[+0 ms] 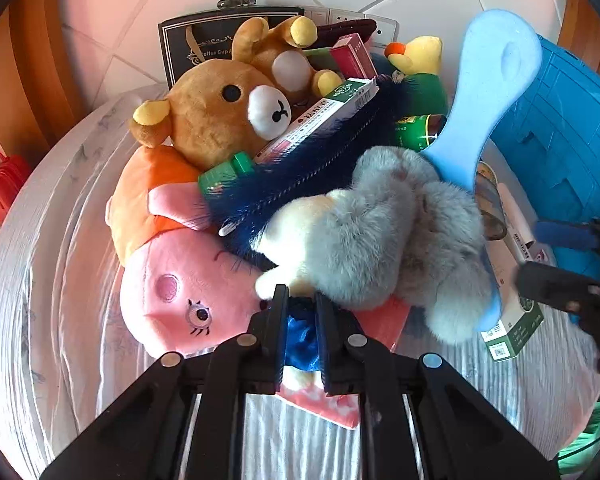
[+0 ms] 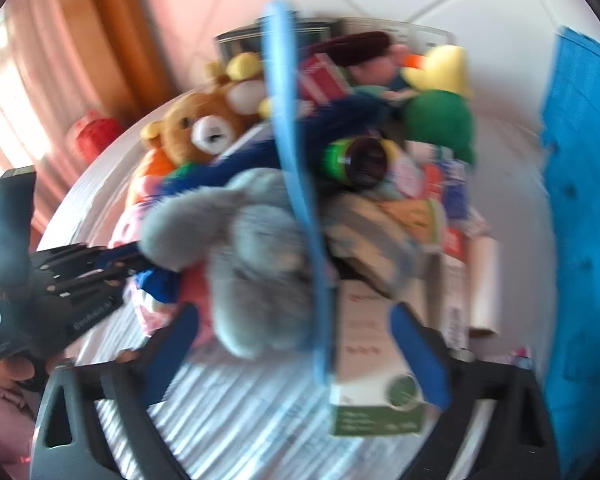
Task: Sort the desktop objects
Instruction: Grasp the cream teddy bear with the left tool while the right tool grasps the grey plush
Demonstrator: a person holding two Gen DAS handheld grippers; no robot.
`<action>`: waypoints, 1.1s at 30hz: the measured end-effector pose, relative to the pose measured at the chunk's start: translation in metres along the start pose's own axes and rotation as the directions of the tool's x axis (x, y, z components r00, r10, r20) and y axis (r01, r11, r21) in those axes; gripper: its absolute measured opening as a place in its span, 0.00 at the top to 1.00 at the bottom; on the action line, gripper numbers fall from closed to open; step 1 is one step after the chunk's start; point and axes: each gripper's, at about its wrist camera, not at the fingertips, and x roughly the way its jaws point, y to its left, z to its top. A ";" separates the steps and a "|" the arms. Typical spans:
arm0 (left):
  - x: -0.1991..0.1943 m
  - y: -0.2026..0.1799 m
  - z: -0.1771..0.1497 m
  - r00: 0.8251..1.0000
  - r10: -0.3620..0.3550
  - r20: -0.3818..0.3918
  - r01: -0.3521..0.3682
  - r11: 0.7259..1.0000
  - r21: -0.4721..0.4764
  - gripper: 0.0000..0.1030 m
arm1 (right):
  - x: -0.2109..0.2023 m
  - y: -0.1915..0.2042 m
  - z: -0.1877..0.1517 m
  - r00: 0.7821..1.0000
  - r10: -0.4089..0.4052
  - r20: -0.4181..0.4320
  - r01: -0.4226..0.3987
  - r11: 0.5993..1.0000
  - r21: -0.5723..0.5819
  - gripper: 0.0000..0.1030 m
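Sorting barely begun: heaped pile [image 1: 300, 140] fills tabletop [image 1: 60, 280] centre. Left gripper [image 1: 302, 320] clamped on blue cloth [image 1: 302, 340] at pile's near edge. Right gripper [image 2: 296, 344] jaws wide, apparently straddling grey plush [image 2: 252, 248]; view blurred. Blue crate [image 1: 560, 128] at right edge.

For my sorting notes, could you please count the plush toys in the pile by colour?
Brown (bear): 1
Pink (pig): 1
Grey (furry plush): 1
Yellow (duck): 1
Total: 4
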 end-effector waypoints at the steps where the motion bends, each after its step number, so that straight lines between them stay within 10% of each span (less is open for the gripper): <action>1: 0.000 -0.002 0.001 1.000 -0.014 0.003 0.014 1.000 -0.004 0.87 | 0.006 0.007 0.004 1.000 0.010 -0.008 -0.010 1.000 -0.019 0.32; 6: 0.014 -0.012 0.010 0.999 0.032 -0.024 -0.032 0.999 0.025 0.61 | 0.035 0.023 0.018 0.998 0.028 -0.056 -0.031 0.998 -0.056 0.32; 18: 0.046 0.009 0.026 0.999 -0.014 -0.048 0.011 0.997 -0.077 0.66 | 0.091 0.011 0.048 0.993 -0.016 -0.116 0.012 0.999 -0.038 0.29; 27: 0.006 -0.012 0.021 0.999 -0.034 0.015 0.035 0.999 -0.022 0.70 | 0.068 0.027 0.044 0.998 0.012 -0.057 -0.017 0.995 -0.095 0.84; 31: -0.028 -0.021 0.013 0.997 -0.029 0.074 0.029 1.000 -0.007 0.72 | 0.031 0.018 0.041 0.999 0.048 0.001 -0.047 0.997 -0.066 0.86; 33: -0.036 -0.023 0.007 0.997 -0.012 0.070 0.012 1.000 -0.004 0.94 | 0.021 0.014 0.034 0.999 0.054 -0.003 -0.054 0.997 -0.059 0.86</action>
